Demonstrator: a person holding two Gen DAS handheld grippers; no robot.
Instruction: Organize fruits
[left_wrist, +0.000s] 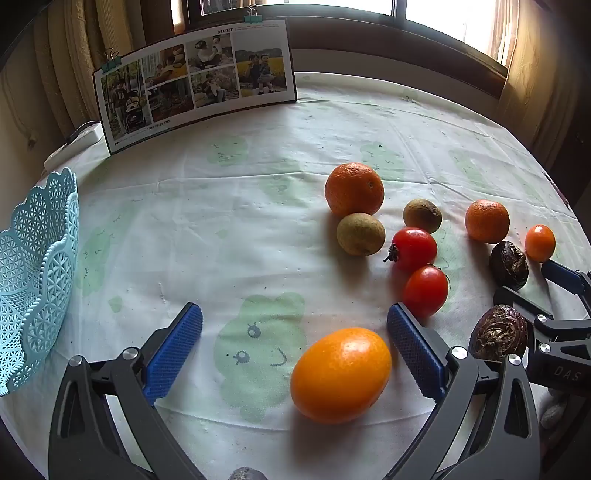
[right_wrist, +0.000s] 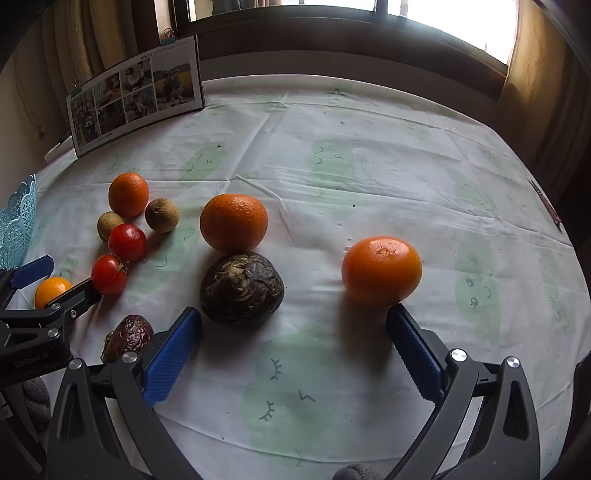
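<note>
Now, left gripper (left_wrist: 295, 347): held low over the tablecloth, pointing forward along the table; jaws spread wide, holding nothing
Left fingers (left_wrist: 173, 350): blue ribbed pads, one on each side of a yellow-orange oval fruit (left_wrist: 340, 374) that lies on the cloth nearer the right pad, not clearly touched by either
Right gripper (right_wrist: 293, 350): also low and level, jaws spread wide and empty; in the left wrist view it shows at the right edge (left_wrist: 554, 295), just beside the left gripper
Right fingers (right_wrist: 415, 354): the right pad's tip sits just under a small orange (right_wrist: 381, 271); whether it touches cannot be told
Dark wrinkled fruit (right_wrist: 242, 288): on the cloth just ahead of the right gripper's left pad, in front of a mandarin (right_wrist: 233, 222) and close against it
Second dark wrinkled fruit (right_wrist: 127, 338): lying between the two grippers, partly hidden by the right gripper's left finger
Red tomatoes (left_wrist: 413, 249) (left_wrist: 425, 291): two, side by side, just ahead of the left gripper's right pad
Brown-green round fruits (left_wrist: 360, 233) (left_wrist: 422, 216): two, behind the tomatoes; one rests against a large orange (left_wrist: 354, 189)
Blue lattice basket (left_wrist: 33, 273): at the table's left edge, well apart from the fruit; its inside is not visible
Photo collage board (left_wrist: 195, 81): propped upright at the far edge, held by binder clips
Tablecloth (left_wrist: 229, 206): white with pale green cartoon shapes, creased
</note>
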